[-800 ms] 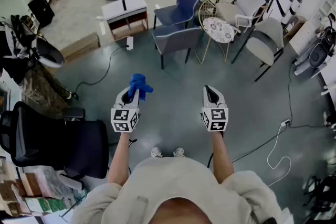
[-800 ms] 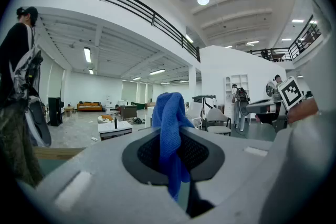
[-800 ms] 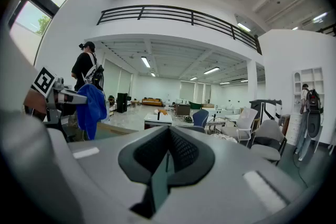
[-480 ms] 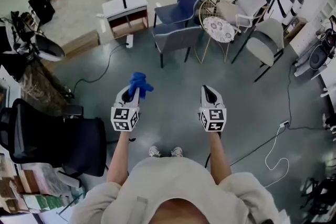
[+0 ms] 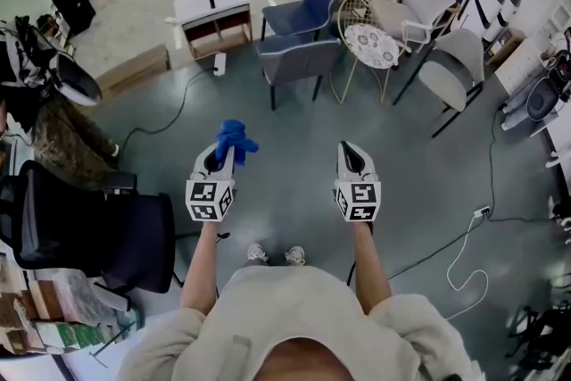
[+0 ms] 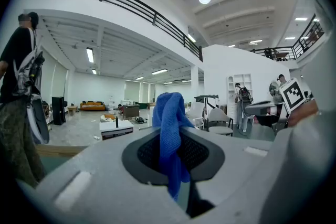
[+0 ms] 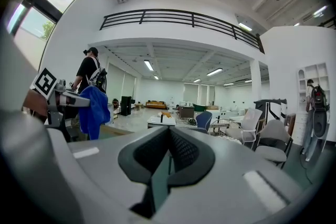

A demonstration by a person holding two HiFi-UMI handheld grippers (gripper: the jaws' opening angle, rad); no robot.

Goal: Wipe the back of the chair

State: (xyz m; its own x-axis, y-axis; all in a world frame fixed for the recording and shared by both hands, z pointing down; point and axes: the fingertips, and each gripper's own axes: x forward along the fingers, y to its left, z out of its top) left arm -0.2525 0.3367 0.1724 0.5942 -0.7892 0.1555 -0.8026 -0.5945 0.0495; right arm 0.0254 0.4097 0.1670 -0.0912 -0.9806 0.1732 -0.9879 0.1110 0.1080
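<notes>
Both arms are out in front, elbows tucked in at the sides and forearms parallel. The two tools sit level with each other above the smooth grey-green floor (image 5: 419, 183), marker cubes facing up. The left claw (image 5: 221, 154) is clamped on a bright blue terry cloth (image 5: 235, 138). The fabric is pinched between the dark pads, bunching up above the tips in a soft peak, with a tail hanging down inside the grip. The right claw (image 5: 350, 153) is drawn together, pads meeting, with nothing between them. It sits just across from its partner, pointing the same way. Where's the target? A blue-grey padded chair on dark legs (image 5: 299, 60) stands well ahead of both tools, its back turned toward the person, at the near edge of a cluster of seats. A brighter navy armchair (image 5: 314, 3) is right behind it, and a round wire side worktop with a patterned top (image 5: 370, 49) is just to its right. Off to the person's left, a black mesh office chair (image 5: 85, 236) stands close by. Neither claw touches any chair.
</notes>
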